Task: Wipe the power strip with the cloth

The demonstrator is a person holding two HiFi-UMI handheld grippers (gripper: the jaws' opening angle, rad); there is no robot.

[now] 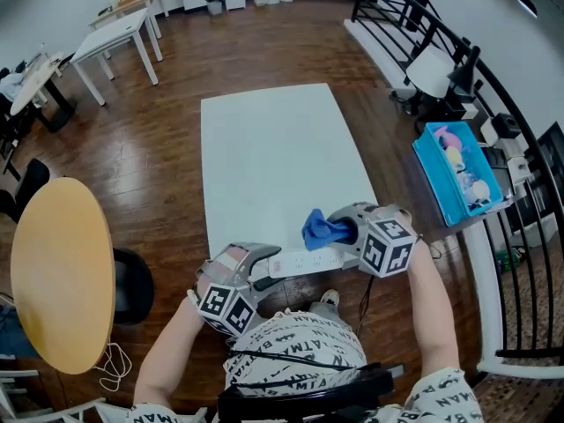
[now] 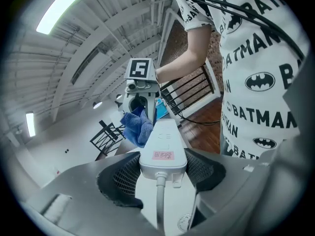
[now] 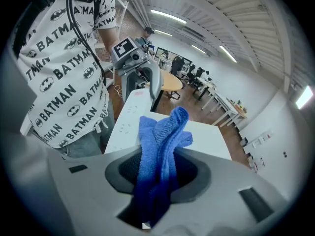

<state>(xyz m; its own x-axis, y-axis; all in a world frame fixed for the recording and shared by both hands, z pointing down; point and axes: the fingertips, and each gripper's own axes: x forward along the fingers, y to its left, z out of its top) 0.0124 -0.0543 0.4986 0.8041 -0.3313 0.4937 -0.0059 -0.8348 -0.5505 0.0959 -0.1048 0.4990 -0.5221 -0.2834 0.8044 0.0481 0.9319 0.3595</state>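
My left gripper (image 1: 264,268) is shut on the cord end of a white power strip (image 1: 305,261), held in the air over the near edge of the white table (image 1: 273,157). In the left gripper view the strip (image 2: 163,151) sits between both black pads of the left gripper (image 2: 162,173), its cord running toward the camera. My right gripper (image 1: 349,233) is shut on a bunched blue cloth (image 1: 323,228) whose loose end rests at the strip's far end. In the right gripper view the cloth (image 3: 162,141) stands up from the right gripper (image 3: 160,173), with the strip (image 3: 129,117) beyond it.
A blue bin (image 1: 458,173) with small items stands at the right beside a black railing (image 1: 520,236). A round wooden table (image 1: 57,271) and a black chair (image 1: 132,285) are at the left. White desks (image 1: 115,38) stand at the back left.
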